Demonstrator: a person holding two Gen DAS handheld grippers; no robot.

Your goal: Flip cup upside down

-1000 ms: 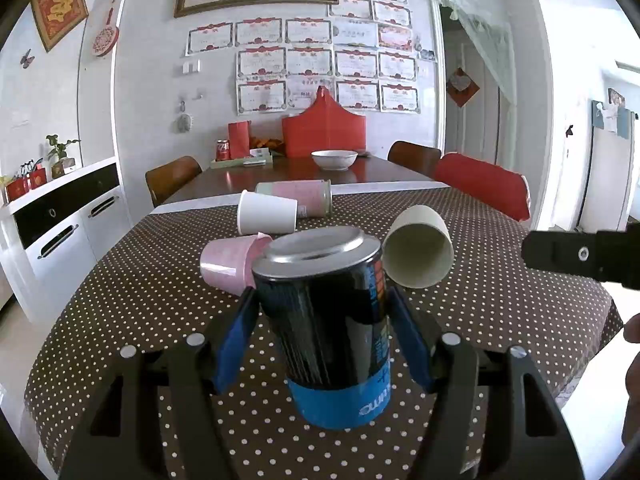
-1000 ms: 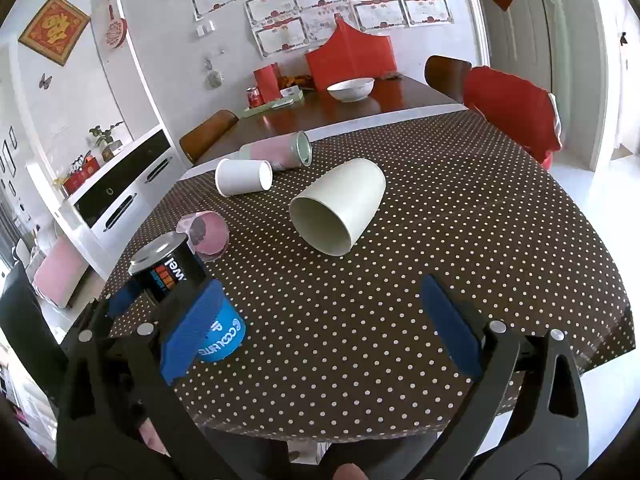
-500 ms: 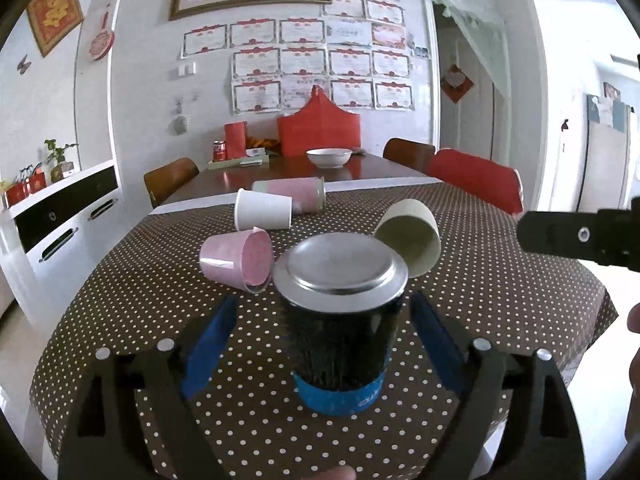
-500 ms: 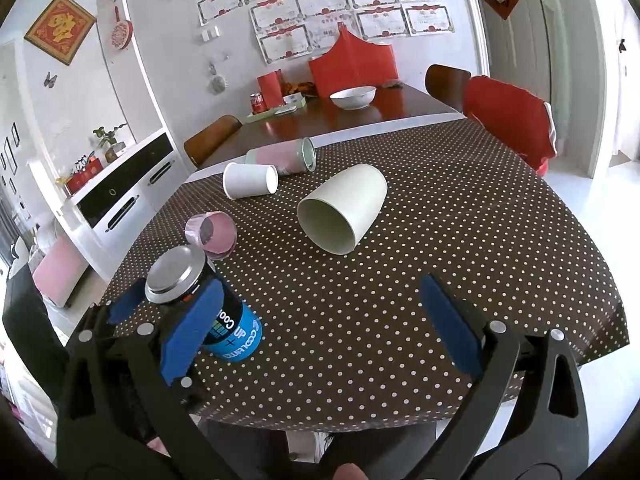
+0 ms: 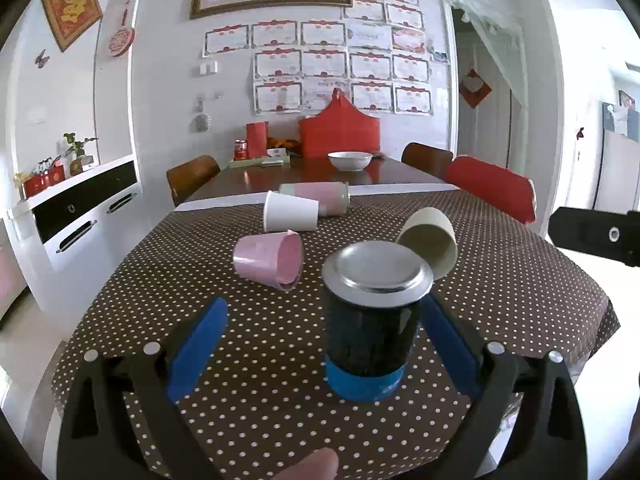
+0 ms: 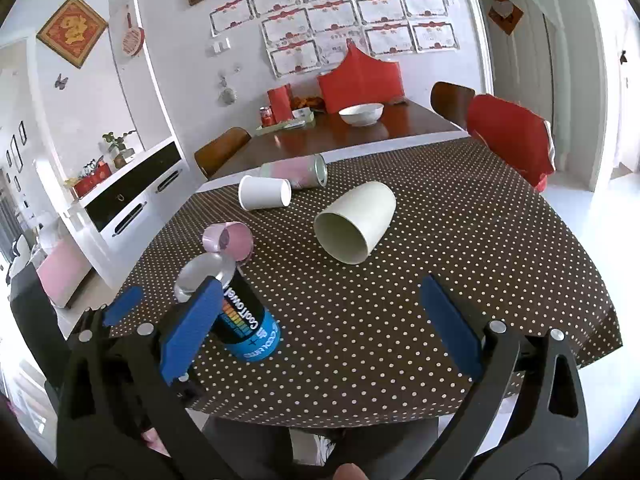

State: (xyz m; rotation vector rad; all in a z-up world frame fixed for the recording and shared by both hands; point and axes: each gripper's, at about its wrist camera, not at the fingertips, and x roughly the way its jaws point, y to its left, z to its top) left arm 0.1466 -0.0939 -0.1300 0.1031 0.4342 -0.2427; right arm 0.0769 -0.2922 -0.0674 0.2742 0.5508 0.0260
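A black and blue can-shaped cup (image 5: 370,320) with a silver end on top stands on the dotted tablecloth (image 5: 260,380), also in the right wrist view (image 6: 240,320). My left gripper (image 5: 324,344) is open, its blue pads apart on both sides of the cup without touching it. My right gripper (image 6: 320,324) is open and empty above the table's near edge. A cream cup (image 6: 354,222), a pink cup (image 6: 228,240), a white cup (image 6: 264,198) and a pink tin (image 6: 296,172) lie on their sides.
The left gripper's blue pad (image 6: 122,306) shows at the left of the right wrist view. A wooden table (image 5: 320,178) with a white bowl (image 5: 349,160) stands behind. A red-covered chair (image 5: 492,190) is at the right, a white sideboard (image 5: 80,216) at the left.
My left gripper opened and let go of the black and blue cup, which now stands on the cloth. The left gripper drew back a little. The right gripper stayed open.
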